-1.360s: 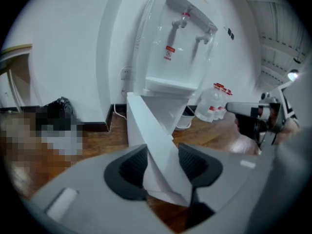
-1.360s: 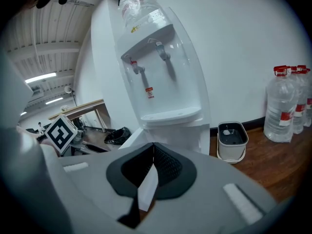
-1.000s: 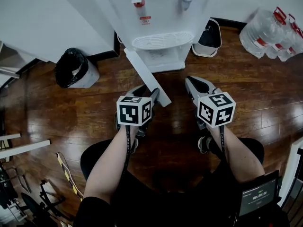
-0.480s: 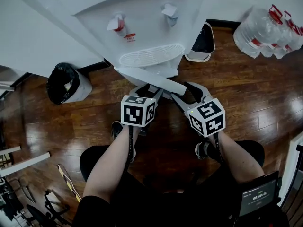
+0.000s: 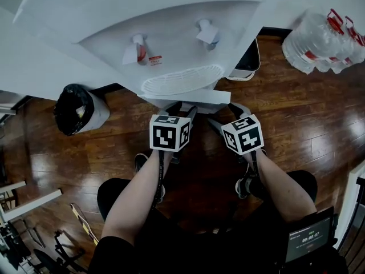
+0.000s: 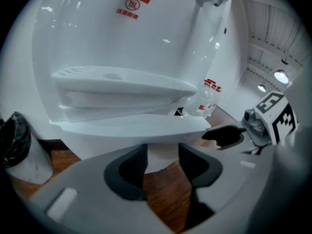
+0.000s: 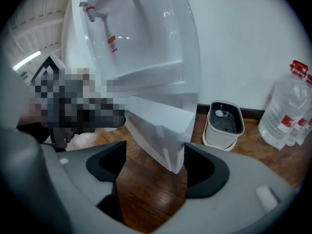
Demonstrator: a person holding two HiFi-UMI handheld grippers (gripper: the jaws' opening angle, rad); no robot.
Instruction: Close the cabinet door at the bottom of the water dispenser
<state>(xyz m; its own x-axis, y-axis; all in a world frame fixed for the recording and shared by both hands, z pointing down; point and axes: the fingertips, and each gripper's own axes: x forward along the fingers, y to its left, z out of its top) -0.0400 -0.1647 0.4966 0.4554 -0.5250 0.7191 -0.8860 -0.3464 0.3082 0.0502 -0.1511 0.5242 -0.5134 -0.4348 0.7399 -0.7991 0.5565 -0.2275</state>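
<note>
head view: a person stands over a white water dispenser point(image 5: 171, 33), a gripper in each hand. the cabinet door point(image 5: 194, 97) at the dispenser's foot stands out as a white slab just under the drip tray point(image 5: 182, 80), directly ahead of both tools. the left gripper point(image 5: 181, 110) and the right gripper point(image 5: 228, 114) sit side by side at the door's near edge, their marker cubes uppermost, over a dark wooden floor point(image 5: 319, 119). a black-bagged bin point(image 5: 77, 108) stands to the left, a white pail point(image 5: 248, 61) and clear water bottles point(image 5: 322, 39) to the right.

left gripper view: the fingers stand apart, having just been closing a little. the door's top edge runs across just above their tips, and its white face shows in the gap between them with bare floor below; neither pad presses on it. the drip tray juts out above, and a red label point(image 6: 131, 4) marks the dispenser's front. the right gripper's cube shows at the far right.

right gripper view: the fingers are spread wide, having just been opening. the door's lower corner hangs between them, just beside the right-hand pad, with floor showing under it; it is not clamped. the pail sits against the wall behind, the bottles at the right edge.
</note>
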